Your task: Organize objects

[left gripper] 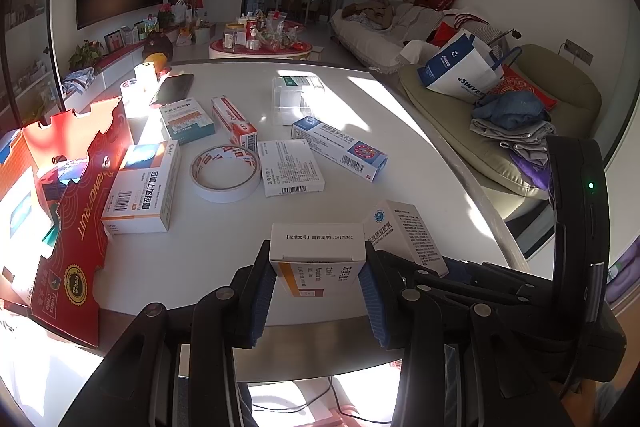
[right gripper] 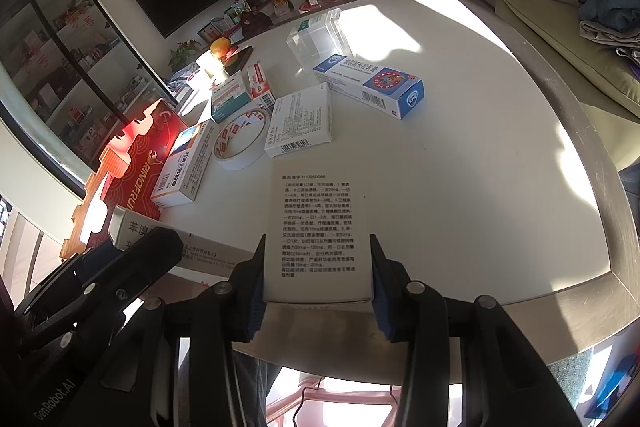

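Note:
In the left wrist view my left gripper [left gripper: 318, 251] is shut on a small white medicine box with an orange stripe [left gripper: 318, 241], held just above the white table [left gripper: 224, 251]. To its right my right gripper [left gripper: 412, 259] grips a white box with a blue logo [left gripper: 404, 227]. The right wrist view shows that right gripper [right gripper: 318, 241] shut on the same white box, printed text facing up [right gripper: 318, 223]. My left gripper [right gripper: 168, 247] sits at the lower left, shut on its own box [right gripper: 200, 253].
On the table lie a tape roll [left gripper: 225, 173], a long blue-and-white box [left gripper: 340, 147], a flat white box [left gripper: 290, 167], an orange-and-white box [left gripper: 140, 187], a clear plastic container [left gripper: 296, 95] and a phone [left gripper: 174, 89]. A red fruit carton [left gripper: 76, 207] stands at the left edge.

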Available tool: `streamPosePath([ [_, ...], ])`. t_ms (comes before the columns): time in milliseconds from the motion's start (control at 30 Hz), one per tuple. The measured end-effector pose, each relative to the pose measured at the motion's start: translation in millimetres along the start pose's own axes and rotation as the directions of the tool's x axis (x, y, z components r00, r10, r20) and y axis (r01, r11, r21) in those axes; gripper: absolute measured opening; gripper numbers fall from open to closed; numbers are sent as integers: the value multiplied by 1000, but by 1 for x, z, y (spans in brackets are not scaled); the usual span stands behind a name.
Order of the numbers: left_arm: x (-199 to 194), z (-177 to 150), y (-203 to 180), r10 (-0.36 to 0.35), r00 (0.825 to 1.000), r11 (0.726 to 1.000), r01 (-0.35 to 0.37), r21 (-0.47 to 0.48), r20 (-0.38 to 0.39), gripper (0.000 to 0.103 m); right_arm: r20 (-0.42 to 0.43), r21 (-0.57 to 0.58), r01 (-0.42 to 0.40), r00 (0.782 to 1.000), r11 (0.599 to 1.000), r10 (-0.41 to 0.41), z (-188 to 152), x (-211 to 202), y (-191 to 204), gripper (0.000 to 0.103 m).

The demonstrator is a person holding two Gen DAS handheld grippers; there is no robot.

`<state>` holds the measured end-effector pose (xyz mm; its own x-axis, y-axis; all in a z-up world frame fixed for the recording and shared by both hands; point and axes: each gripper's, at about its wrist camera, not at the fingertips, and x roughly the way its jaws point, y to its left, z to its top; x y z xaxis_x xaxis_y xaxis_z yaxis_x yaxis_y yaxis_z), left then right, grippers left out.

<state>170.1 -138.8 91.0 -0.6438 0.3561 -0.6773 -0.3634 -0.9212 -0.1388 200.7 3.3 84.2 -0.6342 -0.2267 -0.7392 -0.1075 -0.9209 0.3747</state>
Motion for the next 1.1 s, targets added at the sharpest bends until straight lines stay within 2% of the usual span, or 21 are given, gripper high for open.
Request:
streamPosePath([
  [1100,-5,-3,-3,-9,1000,1000,9,-3,10,43,21,11,20,1000,1000,-20,1,-8,-1,42],
])
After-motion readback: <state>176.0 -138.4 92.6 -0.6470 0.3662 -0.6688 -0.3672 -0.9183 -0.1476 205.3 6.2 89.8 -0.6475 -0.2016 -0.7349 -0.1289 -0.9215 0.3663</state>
